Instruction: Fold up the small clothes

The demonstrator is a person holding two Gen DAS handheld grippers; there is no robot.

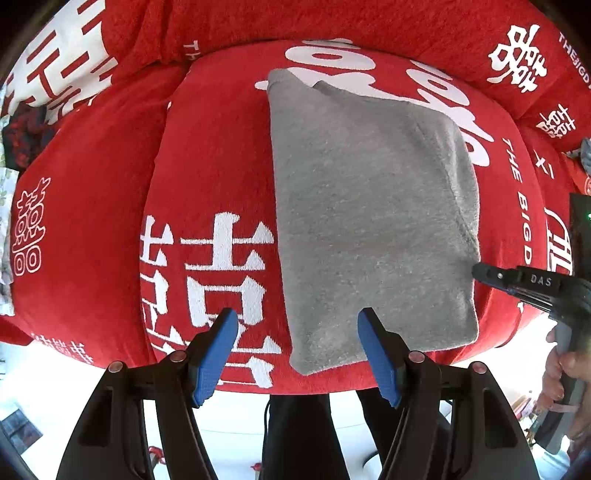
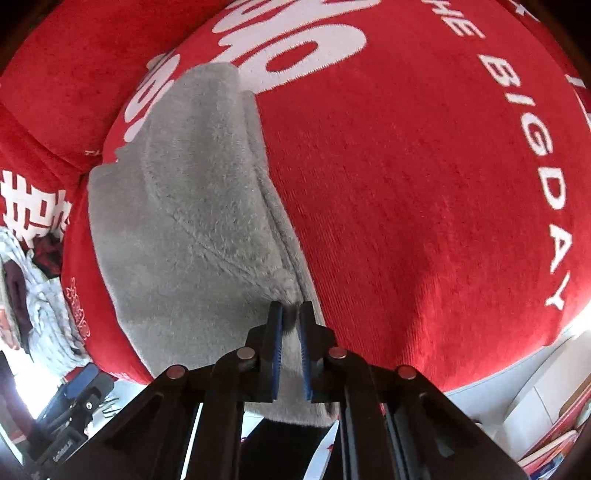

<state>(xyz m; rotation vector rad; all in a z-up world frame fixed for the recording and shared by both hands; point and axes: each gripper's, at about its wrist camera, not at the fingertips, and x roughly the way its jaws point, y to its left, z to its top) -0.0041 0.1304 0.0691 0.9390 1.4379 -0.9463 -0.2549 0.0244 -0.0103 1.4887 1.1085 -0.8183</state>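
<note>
A grey fleece garment (image 1: 373, 221) lies folded into a rough rectangle on a red cushion (image 1: 214, 147) with white characters. My left gripper (image 1: 297, 325) is open and empty, hovering over the garment's near left corner. My right gripper (image 1: 480, 271) reaches in from the right and touches the garment's right edge. In the right wrist view my right gripper (image 2: 291, 314) is nearly closed, with a fold of the grey garment (image 2: 192, 206) pinched between its blue pads (image 2: 277, 343).
The red cushion (image 2: 424, 184) sits among other red cushions (image 1: 332, 22). A heap of other clothes (image 2: 33, 288) lies at the left. A hand (image 1: 565, 373) holds the right gripper's handle. White floor shows below the cushion's front edge.
</note>
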